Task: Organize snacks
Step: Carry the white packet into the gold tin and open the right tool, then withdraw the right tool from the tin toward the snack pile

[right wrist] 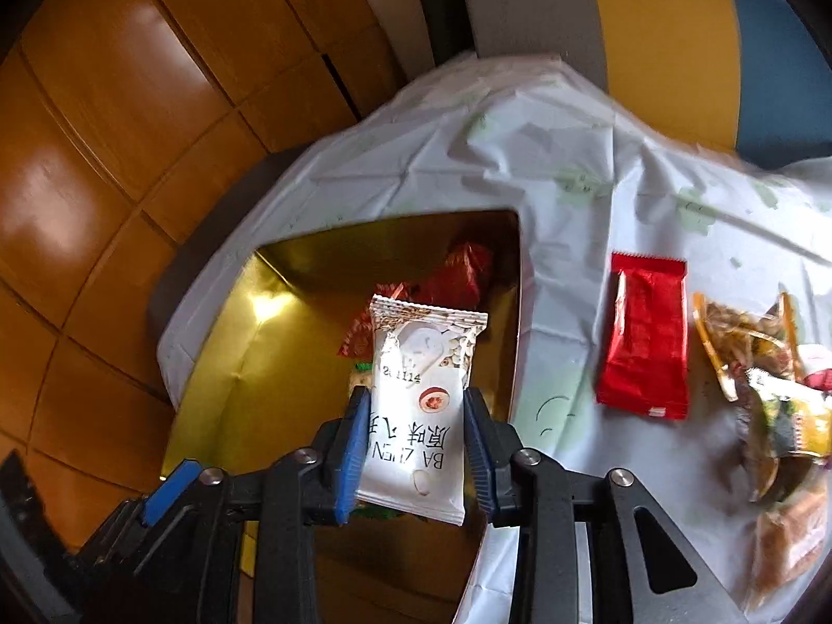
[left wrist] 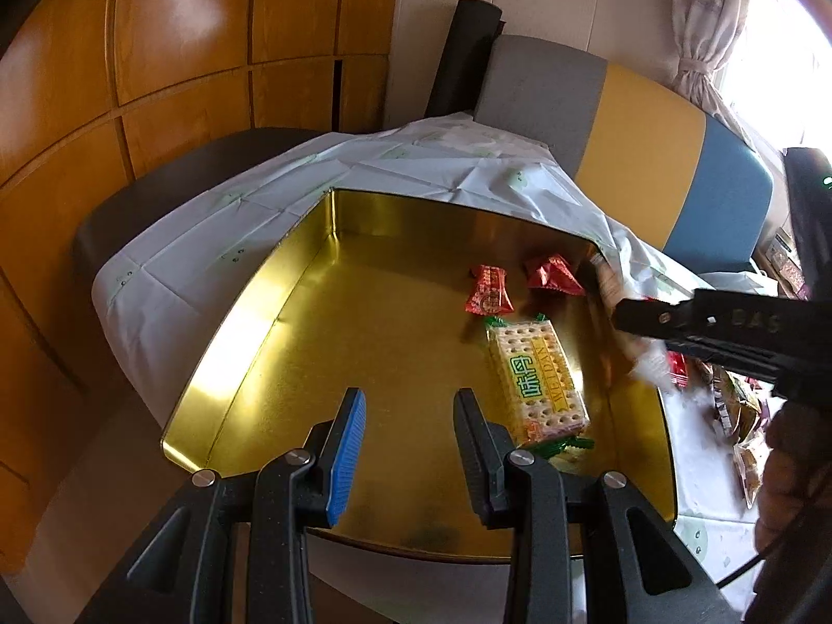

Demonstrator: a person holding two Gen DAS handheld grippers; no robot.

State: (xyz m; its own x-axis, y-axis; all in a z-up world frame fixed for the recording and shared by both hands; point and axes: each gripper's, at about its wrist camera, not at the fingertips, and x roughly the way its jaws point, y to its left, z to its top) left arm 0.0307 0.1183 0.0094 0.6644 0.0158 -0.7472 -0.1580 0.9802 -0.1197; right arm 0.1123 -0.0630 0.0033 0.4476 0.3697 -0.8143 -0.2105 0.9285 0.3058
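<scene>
Holding the right gripper (right wrist: 414, 434) over the gold tin (right wrist: 218, 364), I am pinching a white snack packet (right wrist: 416, 405) between the blue ribbed pads (right wrist: 349, 450), jaws pressed against its two long edges. The packet is glossy film with crimped, serrated end seals, printed with seed imagery and a red-centred pastry; it is hanging above the tin's right portion, not resting on the floor.

I am keeping the left gripper (left wrist: 408, 442) low over the tin's near edge, jaws spread with nothing between them.

Inside the tin, whose brushed metal floor and upright walls are reflecting light, a rectangular cracker pack (left wrist: 538, 377) in clear film with green crimped ends is lying flat near the right wall. Beyond it, two small red foil sweets (left wrist: 489, 291) are sitting side by side, apart from the crackers.

On the creased white tablecloth (right wrist: 546, 197) right of the tin, a flat red foil sachet (right wrist: 645, 335) is lying, with a loose pile of assorted wrappers (right wrist: 764, 364) just beside it.
</scene>
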